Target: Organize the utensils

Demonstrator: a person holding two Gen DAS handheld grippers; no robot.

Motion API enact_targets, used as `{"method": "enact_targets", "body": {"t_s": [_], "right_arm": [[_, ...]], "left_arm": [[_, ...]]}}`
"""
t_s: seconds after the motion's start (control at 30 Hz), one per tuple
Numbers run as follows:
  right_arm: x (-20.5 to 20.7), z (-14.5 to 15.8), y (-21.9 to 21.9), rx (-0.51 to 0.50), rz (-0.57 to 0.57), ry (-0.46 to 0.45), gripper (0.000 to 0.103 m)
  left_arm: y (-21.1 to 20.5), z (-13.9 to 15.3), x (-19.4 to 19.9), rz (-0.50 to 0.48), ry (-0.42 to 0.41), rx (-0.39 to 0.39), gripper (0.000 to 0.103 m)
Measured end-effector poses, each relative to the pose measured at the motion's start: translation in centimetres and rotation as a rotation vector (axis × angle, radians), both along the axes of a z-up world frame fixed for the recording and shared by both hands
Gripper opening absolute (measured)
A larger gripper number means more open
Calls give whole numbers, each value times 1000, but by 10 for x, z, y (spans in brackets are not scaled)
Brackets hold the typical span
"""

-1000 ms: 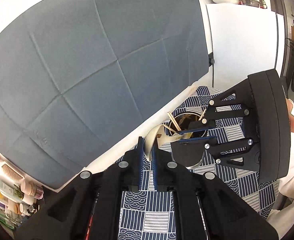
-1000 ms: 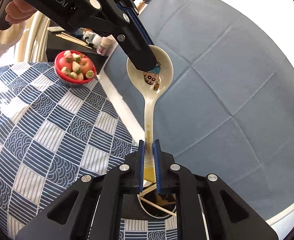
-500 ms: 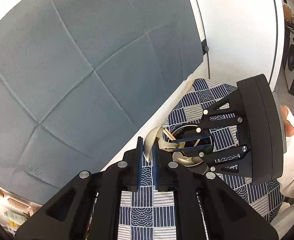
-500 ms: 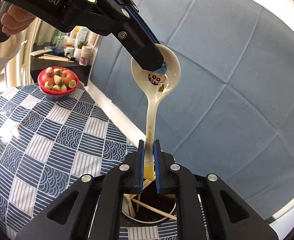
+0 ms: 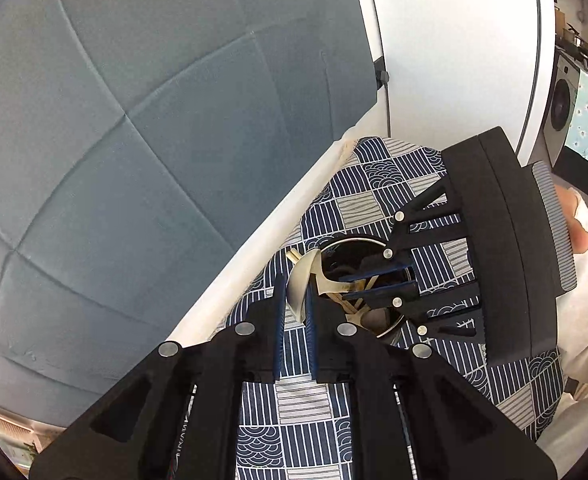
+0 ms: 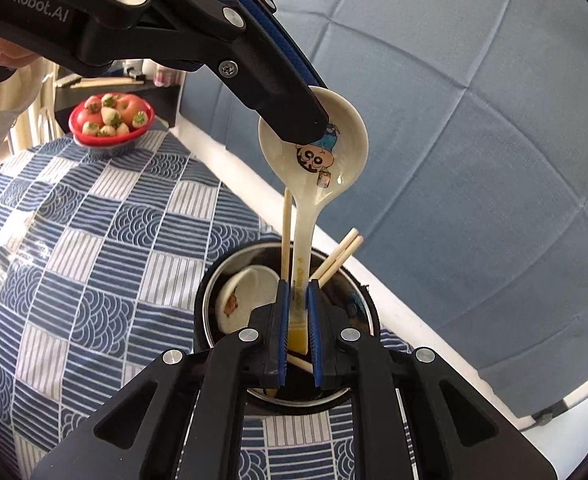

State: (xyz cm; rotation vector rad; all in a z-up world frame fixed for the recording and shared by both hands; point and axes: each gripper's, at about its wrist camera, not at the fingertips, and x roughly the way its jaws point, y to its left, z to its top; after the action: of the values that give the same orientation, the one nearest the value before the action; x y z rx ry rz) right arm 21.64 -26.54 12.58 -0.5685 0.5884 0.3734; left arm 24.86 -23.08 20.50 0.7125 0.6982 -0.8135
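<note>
A cream ceramic spoon (image 6: pixel 314 168) with a cartoon print is held by both grippers above a round metal utensil holder (image 6: pixel 221 276). My right gripper (image 6: pixel 297 300) is shut on the spoon's handle, low over the holder's mouth. My left gripper (image 6: pixel 314 120) is shut on the spoon's bowl from above. In the left wrist view the left gripper (image 5: pixel 294 292) pinches the bowl (image 5: pixel 304 280), and the right gripper (image 5: pixel 378 286) reaches in from the right over the holder (image 5: pixel 350 246). Wooden chopsticks (image 6: pixel 340 258) and a second cream spoon (image 6: pixel 245 300) stand in the holder.
The holder stands on a blue-and-white patterned tablecloth (image 6: pixel 93 240) near its far edge. A red bowl of fruit (image 6: pixel 109 122) sits further left. A grey-blue padded panel (image 6: pixel 474 120) rises behind the table. A white fridge (image 5: pixel 454 60) stands at the right.
Both grippers have carried the spoon down toward the holder. Its handle now points into the holder's mouth, among the chopsticks.
</note>
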Motion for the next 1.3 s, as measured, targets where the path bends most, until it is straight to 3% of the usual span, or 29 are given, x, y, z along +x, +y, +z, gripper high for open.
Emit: {"method": "enact_targets", "body": {"t_s": [0.13, 0.37, 0.53, 0.67, 0.7, 0.83, 0.93, 1.0, 1.07, 1.1, 1.3], "right_arm": [[6, -8, 1, -80, -6, 83, 9], [12, -8, -4, -105, 9, 179, 8], [12, -8, -3, -141, 1, 199, 8], [7, -6, -3, -158, 15, 193, 8], [4, -6, -2, -162, 21, 191, 9], [-5, -5, 0, -165, 37, 156, 12], [-18, 0, -3, -153, 41, 109, 26], [-29, 6, -7, -132, 51, 81, 29], [-39, 10, -8, -125, 49, 48, 42], [-45, 12, -9, -114, 50, 37, 45], [-78, 20, -18, -35, 11, -65, 78]], "left_arm": [[-4, -13, 6, -14, 41, 13, 8], [-7, -31, 25, -19, 106, 32, 7], [-12, -50, 29, -29, 147, 57, 7], [-5, -52, 23, -37, 147, 21, 10], [-3, -51, 20, -40, 140, 3, 16], [20, -33, 6, -31, 108, -101, 64], [36, -22, -10, -20, 47, -153, 77], [46, -18, -19, 15, -1, -180, 86], [57, -18, -29, 39, -41, -203, 89], [62, -18, -34, 57, -61, -216, 96], [89, -31, -64, 153, -147, -299, 97]]}}
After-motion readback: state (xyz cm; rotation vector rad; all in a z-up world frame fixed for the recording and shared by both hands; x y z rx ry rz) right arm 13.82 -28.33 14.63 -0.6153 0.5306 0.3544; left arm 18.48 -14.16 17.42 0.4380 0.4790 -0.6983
